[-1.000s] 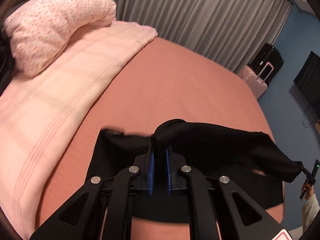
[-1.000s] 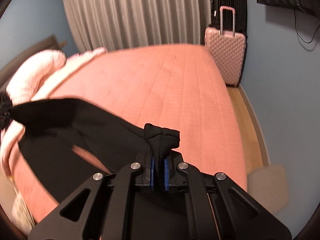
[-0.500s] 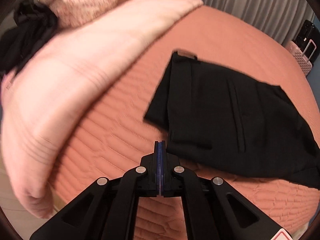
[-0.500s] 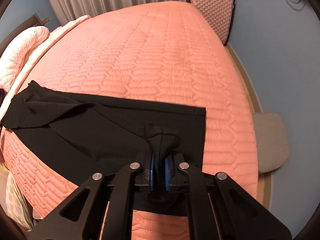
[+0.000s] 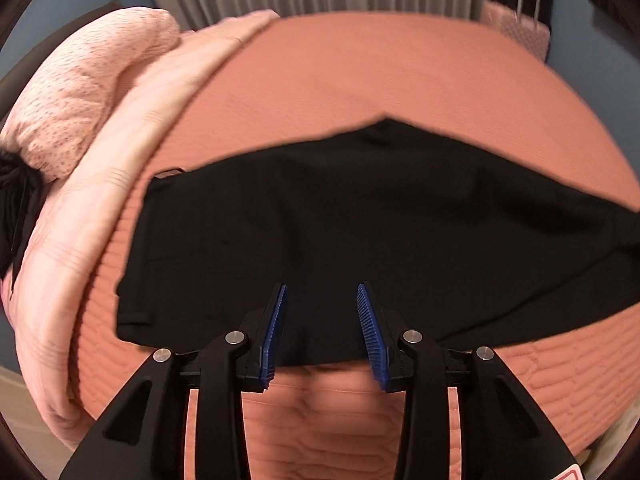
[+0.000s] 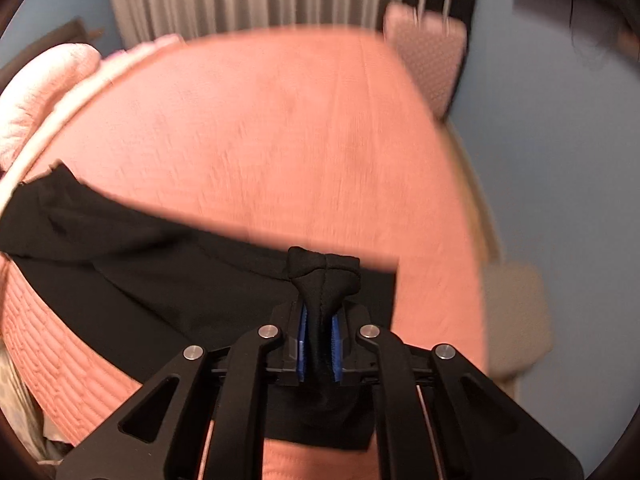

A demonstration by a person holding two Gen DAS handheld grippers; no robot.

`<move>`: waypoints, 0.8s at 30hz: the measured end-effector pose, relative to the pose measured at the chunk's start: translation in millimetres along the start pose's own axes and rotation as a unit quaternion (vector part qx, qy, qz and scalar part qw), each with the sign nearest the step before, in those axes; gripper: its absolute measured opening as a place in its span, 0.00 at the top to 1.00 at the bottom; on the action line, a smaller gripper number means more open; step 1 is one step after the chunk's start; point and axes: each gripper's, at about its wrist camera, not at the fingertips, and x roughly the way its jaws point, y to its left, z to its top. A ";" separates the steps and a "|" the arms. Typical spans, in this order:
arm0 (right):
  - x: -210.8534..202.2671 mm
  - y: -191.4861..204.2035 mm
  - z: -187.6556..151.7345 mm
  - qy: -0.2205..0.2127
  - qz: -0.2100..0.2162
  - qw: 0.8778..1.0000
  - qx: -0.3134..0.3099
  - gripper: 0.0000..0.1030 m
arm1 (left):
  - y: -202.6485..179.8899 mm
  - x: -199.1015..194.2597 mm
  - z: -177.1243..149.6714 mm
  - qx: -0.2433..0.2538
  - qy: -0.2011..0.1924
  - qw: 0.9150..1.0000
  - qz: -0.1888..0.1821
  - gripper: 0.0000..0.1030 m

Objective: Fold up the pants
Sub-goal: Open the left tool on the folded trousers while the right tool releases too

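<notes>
The black pants (image 5: 360, 224) lie spread across the near part of the salmon bed (image 5: 380, 64), waistband end at the left. My left gripper (image 5: 322, 300) is open and empty, its blue pads just over the pants' near edge. In the right wrist view the pants (image 6: 160, 264) stretch leftward from my right gripper (image 6: 320, 320), which is shut on a bunched fold of the black fabric (image 6: 324, 276) near the pants' right end, held slightly above the bed (image 6: 260, 128).
A pink pillow (image 5: 80, 88) and a pale pink blanket (image 5: 80, 240) lie along the bed's left side. A dark garment (image 5: 16, 200) sits at the far left. A pink suitcase (image 6: 428, 52) stands by the curtain, and a grey stool (image 6: 516, 316) right of the bed.
My left gripper let go of the pants, then opened and now hovers over their near edge. The pants dropped flat onto the bed. My right gripper keeps its hold on the fabric.
</notes>
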 end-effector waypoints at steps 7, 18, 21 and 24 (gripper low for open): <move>21.5 -19.8 -68.5 0.118 -0.043 0.988 -0.092 0.63 | 6.0 37.2 -26.7 -0.055 0.025 0.998 -0.020 0.64; -17.2 68.6 -45.0 0.028 0.044 0.999 0.010 0.35 | 1.0 16.7 -21.9 -0.043 0.036 0.998 -0.005 0.65; 1.7 180.4 -20.4 0.013 0.140 0.986 -0.093 0.14 | -2.3 12.8 -25.6 -0.055 0.033 0.998 -0.005 0.53; 30.6 294.1 -18.2 0.009 0.166 0.959 -0.229 0.19 | 4.5 19.3 -31.4 -0.063 0.039 0.997 0.020 0.49</move>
